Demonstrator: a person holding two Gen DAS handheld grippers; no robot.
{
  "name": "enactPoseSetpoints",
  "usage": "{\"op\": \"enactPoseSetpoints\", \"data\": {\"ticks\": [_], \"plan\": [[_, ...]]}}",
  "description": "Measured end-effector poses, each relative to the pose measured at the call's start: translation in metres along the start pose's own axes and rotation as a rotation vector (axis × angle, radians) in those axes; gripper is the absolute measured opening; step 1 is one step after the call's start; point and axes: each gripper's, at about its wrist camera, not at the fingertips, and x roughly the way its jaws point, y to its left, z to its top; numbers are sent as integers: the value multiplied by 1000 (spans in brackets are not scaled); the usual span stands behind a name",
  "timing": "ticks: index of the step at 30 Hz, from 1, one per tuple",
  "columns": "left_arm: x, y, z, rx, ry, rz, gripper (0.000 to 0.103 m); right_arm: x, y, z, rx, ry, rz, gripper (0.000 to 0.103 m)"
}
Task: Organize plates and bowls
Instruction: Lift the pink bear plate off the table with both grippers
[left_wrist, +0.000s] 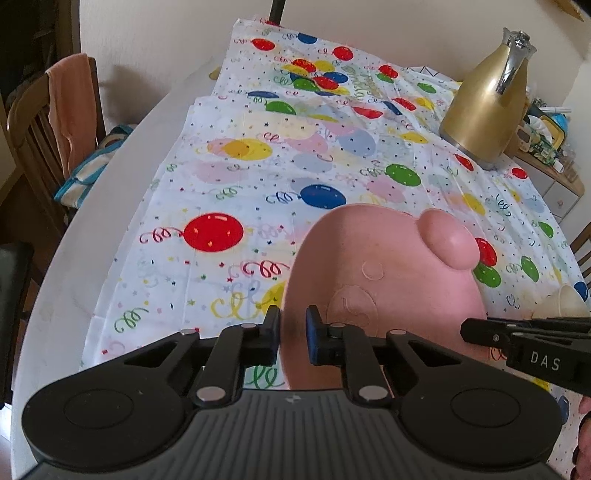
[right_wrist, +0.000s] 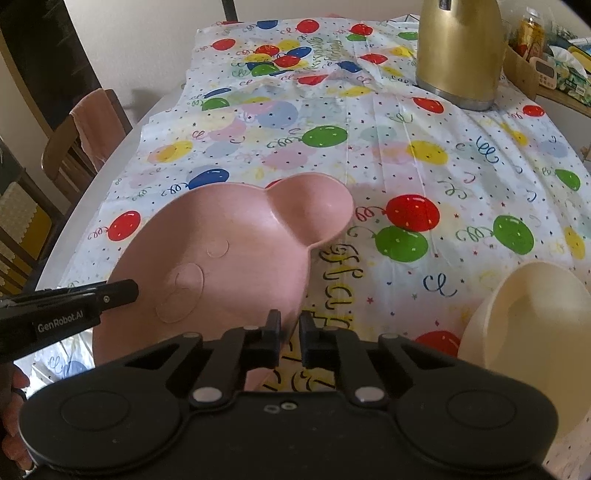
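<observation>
Nearest us are our two grippers. The left gripper (left_wrist: 292, 334) has its jaws drawn in on the near left rim of the pink plate (left_wrist: 384, 295), and the right gripper (right_wrist: 290, 338) is closed on the same plate's near right rim (right_wrist: 221, 266). In both views the rim sits between the pads with almost no gap, so we judge both to be gripping it, one on each side.

The plate is animal-shaped, with a rounded ear at its far edge. It lies on the balloon cloth (left_wrist: 229, 177) near the front of the table; whether it rests flat or is just lifted we cannot tell. Just to its right stands a cream bowl (right_wrist: 532, 321), apart from the plate and untouched. A gold jug (left_wrist: 484, 107) sits well back on the right, out of the way.

As for progress, we seem to be at the start: plate and bowl are still separate, nothing is stacked, and no other dishes show. What remains, as we see it, is to carry the plate to its place and then bring the bowl together with it.
</observation>
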Motion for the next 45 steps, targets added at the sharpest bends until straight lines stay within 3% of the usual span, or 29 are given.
{"op": "enactPoseSetpoints", "data": {"ticks": [10,23,33,45], "plan": [[-25,-3,20,0,-52,-7,14,-18,5,17,-27,-55,14,8],[-82,-27,20,60,-64,-29,14,-70,-2,15,-20,-77,30,8],[-138,-57,-6,84,-70,-46,14,-128,-11,-10,-49,-94,46,9],[-201,-106,-59,107,-83,-56,14,-196,-32,-60,-77,-94,42,9]]}}
